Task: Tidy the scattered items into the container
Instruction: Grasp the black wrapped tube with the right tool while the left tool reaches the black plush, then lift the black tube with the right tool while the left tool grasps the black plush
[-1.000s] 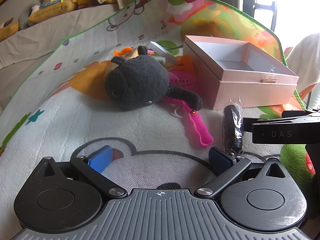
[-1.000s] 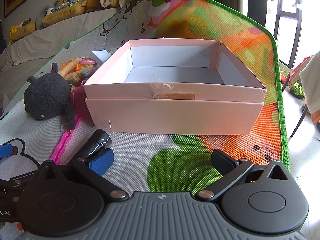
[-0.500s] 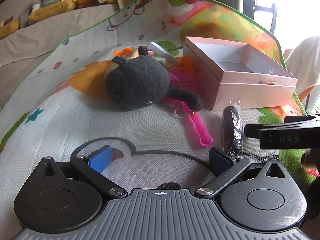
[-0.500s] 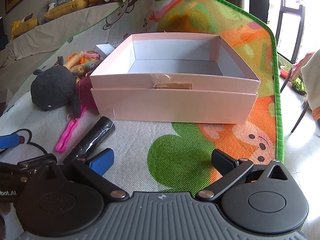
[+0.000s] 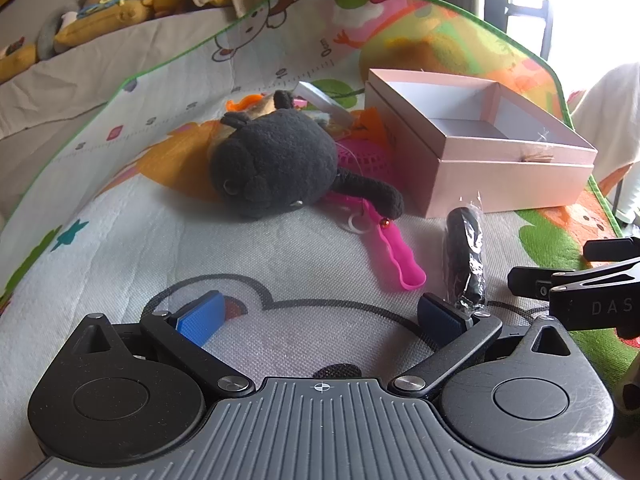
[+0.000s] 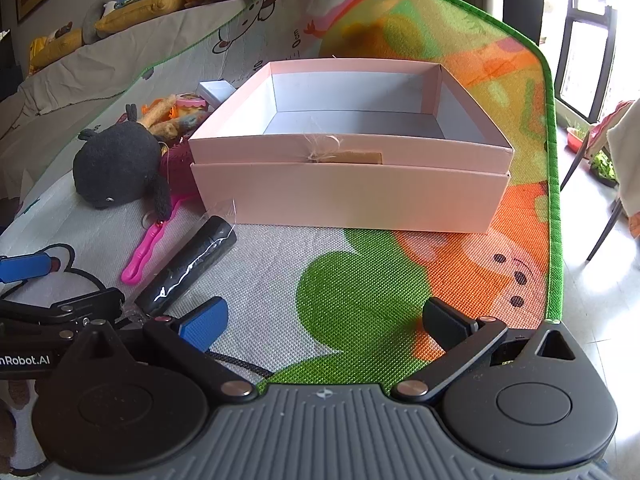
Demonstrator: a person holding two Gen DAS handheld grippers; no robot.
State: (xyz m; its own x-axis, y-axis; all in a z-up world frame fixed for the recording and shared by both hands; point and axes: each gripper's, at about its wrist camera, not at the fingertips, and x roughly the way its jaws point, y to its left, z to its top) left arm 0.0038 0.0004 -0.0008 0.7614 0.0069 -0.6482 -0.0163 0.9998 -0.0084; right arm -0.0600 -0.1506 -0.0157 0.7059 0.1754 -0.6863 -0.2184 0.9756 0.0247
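Pink box (image 6: 348,196) sits empty at 12 o'clock of the right gripper (image 6: 324,322). Black wrapped roll (image 6: 188,266) lies at its 10 o'clock, pink comb (image 6: 146,248) and black plush (image 6: 116,164) beyond. Left gripper (image 5: 320,316) hovers low over the mat (image 5: 280,264), roll touching its right finger. Both sets of fingers spread wide, holding nothing.

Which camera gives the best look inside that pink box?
The right wrist view: it faces the pink box head-on from above the near wall, so the bare floor and all four inner walls show. The left wrist view catches the box at an angle from the side; its near wall hides part of the floor.
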